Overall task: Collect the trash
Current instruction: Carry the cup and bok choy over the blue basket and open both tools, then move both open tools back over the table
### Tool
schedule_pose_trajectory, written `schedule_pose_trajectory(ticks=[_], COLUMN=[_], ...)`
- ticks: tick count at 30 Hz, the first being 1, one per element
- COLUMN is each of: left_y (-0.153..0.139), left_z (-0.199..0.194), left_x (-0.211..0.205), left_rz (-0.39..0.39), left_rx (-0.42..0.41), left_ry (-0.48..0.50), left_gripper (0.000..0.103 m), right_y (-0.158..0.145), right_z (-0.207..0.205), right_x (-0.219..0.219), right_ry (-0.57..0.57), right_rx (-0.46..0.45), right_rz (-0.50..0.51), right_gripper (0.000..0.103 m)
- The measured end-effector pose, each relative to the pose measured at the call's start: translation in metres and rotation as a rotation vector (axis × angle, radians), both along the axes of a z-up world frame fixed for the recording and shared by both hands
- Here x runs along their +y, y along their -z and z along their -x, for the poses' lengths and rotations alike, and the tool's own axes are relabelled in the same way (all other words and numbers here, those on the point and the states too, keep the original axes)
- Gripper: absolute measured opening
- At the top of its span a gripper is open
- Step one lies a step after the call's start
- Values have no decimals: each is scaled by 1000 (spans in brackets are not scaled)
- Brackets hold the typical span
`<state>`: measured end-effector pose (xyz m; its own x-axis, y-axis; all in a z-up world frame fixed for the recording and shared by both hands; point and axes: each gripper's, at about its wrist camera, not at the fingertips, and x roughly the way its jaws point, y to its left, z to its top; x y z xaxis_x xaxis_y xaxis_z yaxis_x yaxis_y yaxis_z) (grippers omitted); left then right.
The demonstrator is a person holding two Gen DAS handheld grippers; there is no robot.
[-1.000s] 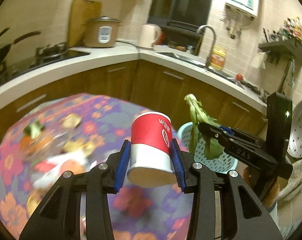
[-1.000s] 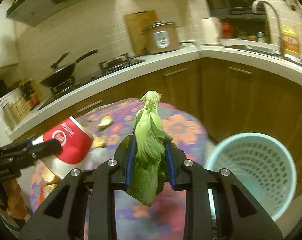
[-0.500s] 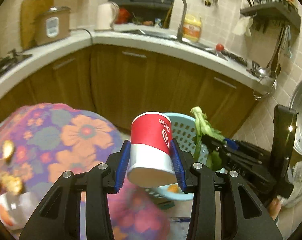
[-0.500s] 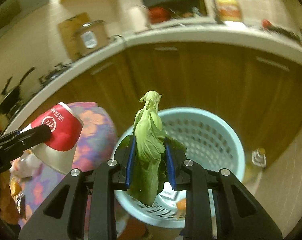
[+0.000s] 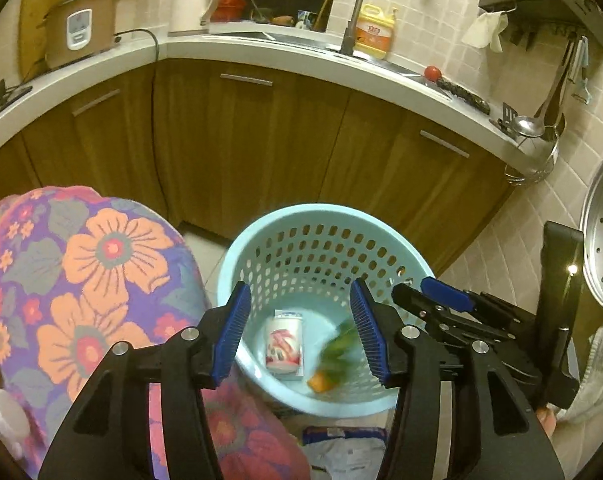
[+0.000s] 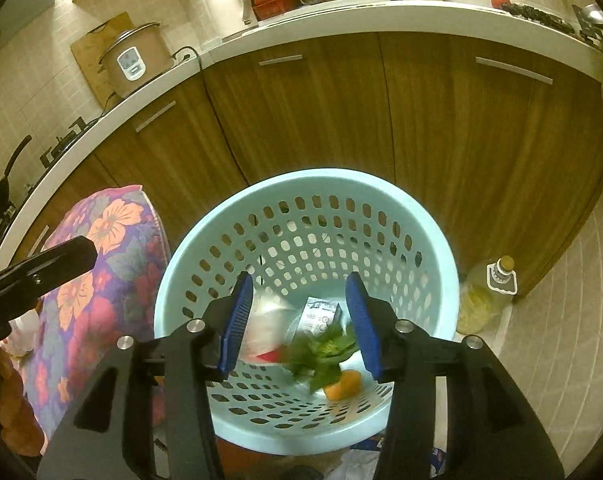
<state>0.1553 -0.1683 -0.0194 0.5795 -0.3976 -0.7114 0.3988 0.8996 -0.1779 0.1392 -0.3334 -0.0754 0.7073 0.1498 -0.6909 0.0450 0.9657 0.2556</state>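
Both tools are hanging right over the light blue basket on the floor, pointing down into it. The left tool has its jaws spreading apart with nothing between the blue pads, so it's released. The right tool is the same: jaws opening, nothing pinched, also released. From the left wrist view you can see the right tool poking in from the right side, just beside the basket rim. Inside the basket there's the paper cup, lying at the bottom with its white end toward the camera. It looks blurry in the right wrist view, pale with a bit of red low down. Right of it is the leafy green vegetable, smeared with motion blur, so I can't tell if it has landed, and just near that an orange piece on the basket floor. A small white packet sits toward the far side of the bottom. Left of the basket is the flowery cloth on the tabletop, touching or nearly touching the basket edge. Behind it all are wooden cabinets, and an oil bottle stands on the floor to the basket's right
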Motion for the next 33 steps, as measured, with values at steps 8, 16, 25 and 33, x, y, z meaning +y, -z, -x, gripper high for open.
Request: schedule_pose_trajectory(ticks=[8, 16, 25, 33], left_y=[-25, -58, -86, -87], left_z=[31, 72, 120, 163], left_x=[20, 67, 145, 226], left_rz=[5, 50, 104, 127], left_rx=[-71, -163, -255, -288], left_ry=[-17, -86, -218, -375], left_gripper=[50, 54, 60, 61], right_y=[-32, -65, -85, -81], right_z=[13, 32, 59, 78], right_x=[36, 90, 166, 234], right_ry=[-83, -220, -415, -568], right_rx=[-74, -166, -235, -227], right_rz=[4, -5, 15, 39], right_gripper=[45, 45, 45, 45])
